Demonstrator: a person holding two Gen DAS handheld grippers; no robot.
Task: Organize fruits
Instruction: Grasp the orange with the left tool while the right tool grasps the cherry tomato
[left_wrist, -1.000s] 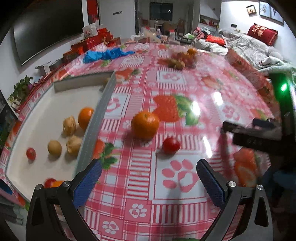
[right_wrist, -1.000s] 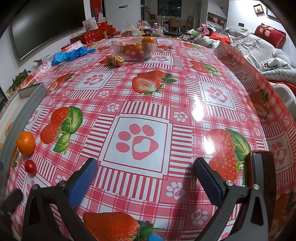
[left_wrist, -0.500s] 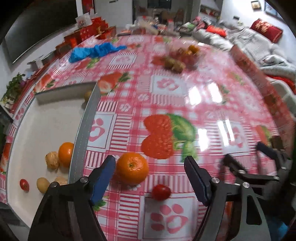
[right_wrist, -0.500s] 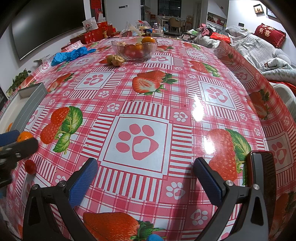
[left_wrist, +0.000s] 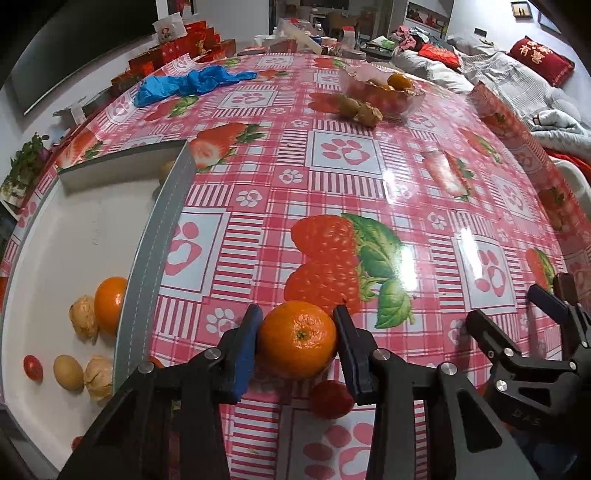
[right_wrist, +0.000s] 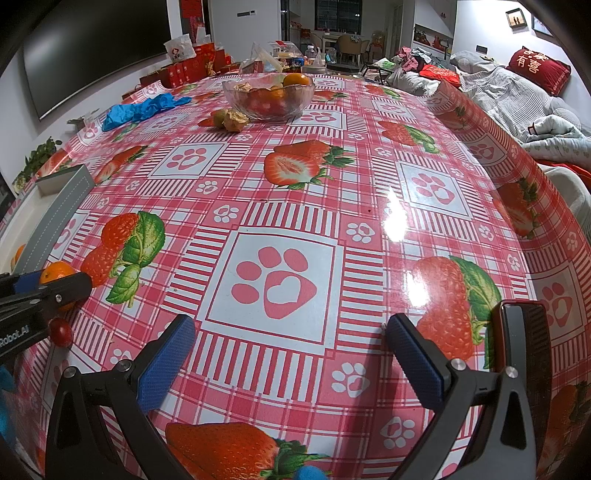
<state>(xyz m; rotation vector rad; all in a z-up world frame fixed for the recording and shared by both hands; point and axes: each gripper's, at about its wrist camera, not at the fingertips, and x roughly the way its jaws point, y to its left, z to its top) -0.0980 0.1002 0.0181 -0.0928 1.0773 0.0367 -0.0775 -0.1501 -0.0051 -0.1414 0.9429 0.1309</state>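
My left gripper (left_wrist: 297, 332) is shut on an orange tangerine (left_wrist: 297, 339) that sits on the strawberry tablecloth; it also shows in the right wrist view (right_wrist: 55, 275). A small red tomato (left_wrist: 330, 399) lies just below it, partly under the right finger. To the left is a white tray (left_wrist: 74, 236) with grey walls that holds another tangerine (left_wrist: 109, 304), husked fruits (left_wrist: 84, 323) and a small tomato (left_wrist: 32, 367). My right gripper (right_wrist: 290, 350) is open and empty above the cloth; it appears at the right of the left wrist view (left_wrist: 517, 317).
A glass bowl of fruit (right_wrist: 268, 96) stands at the far end, with loose husked fruits (right_wrist: 229, 119) beside it. Blue gloves (right_wrist: 142, 109) lie at the far left. A dark phone (right_wrist: 524, 339) lies by my right gripper. Red boxes line the far left edge.
My left gripper moved forward to the tangerine and closed on it. The right gripper has not moved.
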